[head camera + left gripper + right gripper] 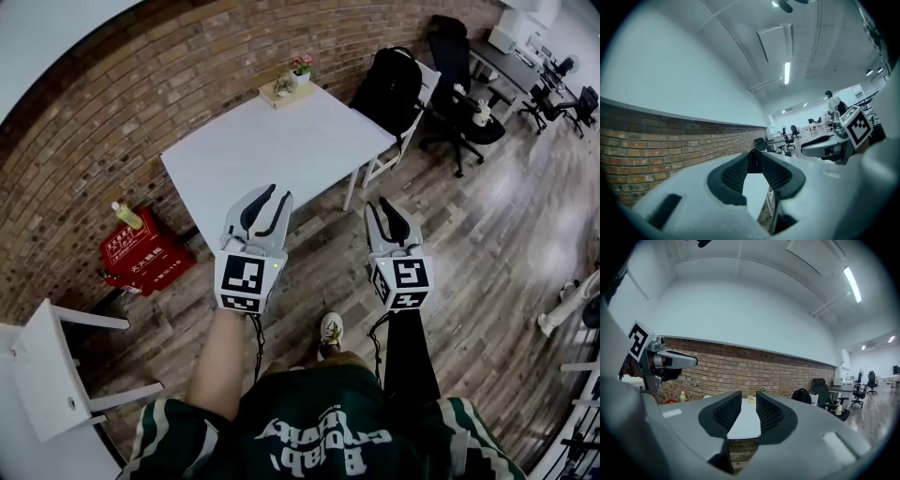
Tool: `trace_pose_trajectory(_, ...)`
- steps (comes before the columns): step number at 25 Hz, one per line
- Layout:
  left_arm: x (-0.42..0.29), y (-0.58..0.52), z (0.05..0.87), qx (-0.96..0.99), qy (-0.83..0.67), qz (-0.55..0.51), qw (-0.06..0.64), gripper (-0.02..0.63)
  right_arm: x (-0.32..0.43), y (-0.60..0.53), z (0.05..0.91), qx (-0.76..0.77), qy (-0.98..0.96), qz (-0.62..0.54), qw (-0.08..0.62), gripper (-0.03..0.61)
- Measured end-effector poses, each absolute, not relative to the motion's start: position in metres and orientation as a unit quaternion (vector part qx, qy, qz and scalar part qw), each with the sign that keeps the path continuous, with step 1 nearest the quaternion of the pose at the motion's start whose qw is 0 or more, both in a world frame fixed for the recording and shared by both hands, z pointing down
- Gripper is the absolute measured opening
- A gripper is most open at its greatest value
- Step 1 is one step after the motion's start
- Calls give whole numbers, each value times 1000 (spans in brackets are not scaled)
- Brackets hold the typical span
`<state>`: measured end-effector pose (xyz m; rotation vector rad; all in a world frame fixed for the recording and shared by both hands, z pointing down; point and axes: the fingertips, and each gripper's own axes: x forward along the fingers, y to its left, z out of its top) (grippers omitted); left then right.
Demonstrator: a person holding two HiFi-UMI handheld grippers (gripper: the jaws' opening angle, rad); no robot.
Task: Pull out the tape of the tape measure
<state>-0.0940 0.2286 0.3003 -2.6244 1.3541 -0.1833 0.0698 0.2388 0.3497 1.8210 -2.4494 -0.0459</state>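
Observation:
No tape measure shows in any view. In the head view both grippers hang in the air over the wooden floor, in front of a white table (272, 141). My left gripper (277, 192) is just short of the table's near edge, and its jaws stand apart with nothing between them. My right gripper (380, 202) is to the right, near the table's corner leg, also open and empty. In the left gripper view the left gripper (753, 154) looks across the tabletop. In the right gripper view the right gripper (748, 397) faces the table and the brick wall.
A small tray with potted plants (291, 84) sits at the table's far edge. A black backpack (389, 89) rests on a white chair behind the table. A red box (141, 253) with a bottle stands by the brick wall, and a white chair (56, 375) is at the near left.

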Motion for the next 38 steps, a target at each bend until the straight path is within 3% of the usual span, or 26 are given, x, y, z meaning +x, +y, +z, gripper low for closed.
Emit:
trace_pose_trajectory(17,-22,98,316,-864,490,-79,86,91,145,87,362,555,-831,3,39,135)
trace_pose_trajectory(28,-36,26,330,-857,502,-86,82,95,135,13,383,542,-839,18,50,149)
trace_pose_trajectory(38,-41,-115,345,-868,484,-79,74,109,117,-117,390,534,-842,13,77,167)
